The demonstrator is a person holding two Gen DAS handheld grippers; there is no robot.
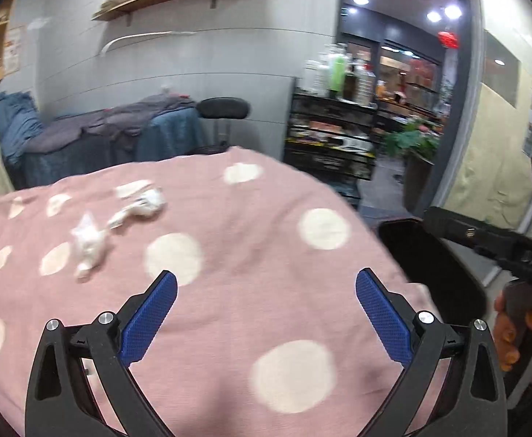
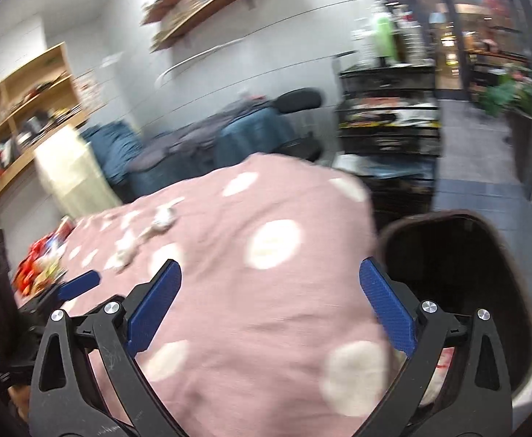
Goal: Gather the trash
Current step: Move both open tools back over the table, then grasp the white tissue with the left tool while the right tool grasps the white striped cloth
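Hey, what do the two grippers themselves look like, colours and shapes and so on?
Both match. The left gripper and right gripper each have two black plastic arms with triangular cut-outs, joined by silver round-headed bolts. The fingers carry flat blue pads with a fine dotted texture. In the left view, the right gripper's black body bears small embossed lettering, too blurred to read. No cables show.

Left gripper [image 1: 266, 287] over pink polka-dot cloth [image 1: 229, 255], blue pads [image 1: 149, 320] spread wide, nothing btwn them. Crumpled white tissues [image 1: 89, 245] and white wrapper scraps [image 1: 140, 204] on cloth, well ahead-left of gripper. Black trash bin [image 1: 430, 266] at cloth's right edge. Right gripper [image 1: 492, 244] above bin, only partly in view; hand [image 1: 513, 327] on its grip, far right.
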